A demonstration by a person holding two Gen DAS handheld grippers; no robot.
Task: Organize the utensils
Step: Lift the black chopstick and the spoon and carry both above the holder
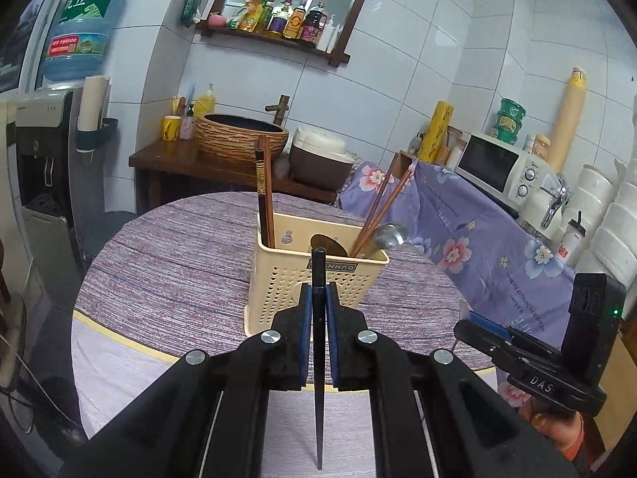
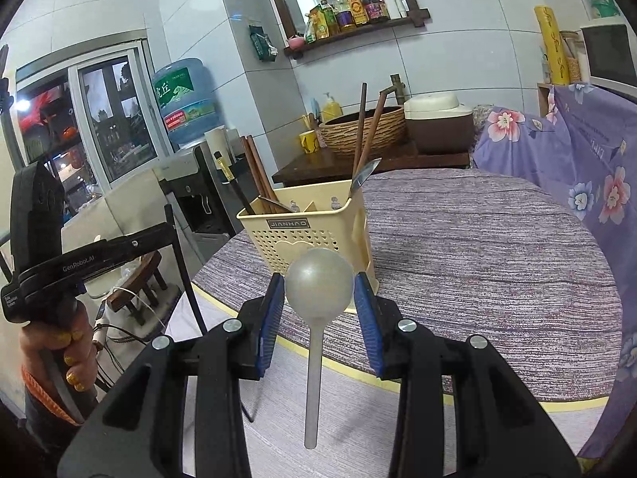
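Lower ends of chopsticks [image 1: 266,195] hidden inside holder [image 1: 302,279]

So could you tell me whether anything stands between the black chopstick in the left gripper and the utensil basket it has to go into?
Nothing visible does. The left gripper holds the black chopstick upright just in front of the cream utensil basket, with only bare tablecloth between. Chopsticks and spoons already stand inside, but open slots remain at the rim.

Home kitchen, likely: microwave [image 1: 499,167], rice cooker [image 1: 320,157], sauce bottles [image 1: 292,20] (wall shelf).
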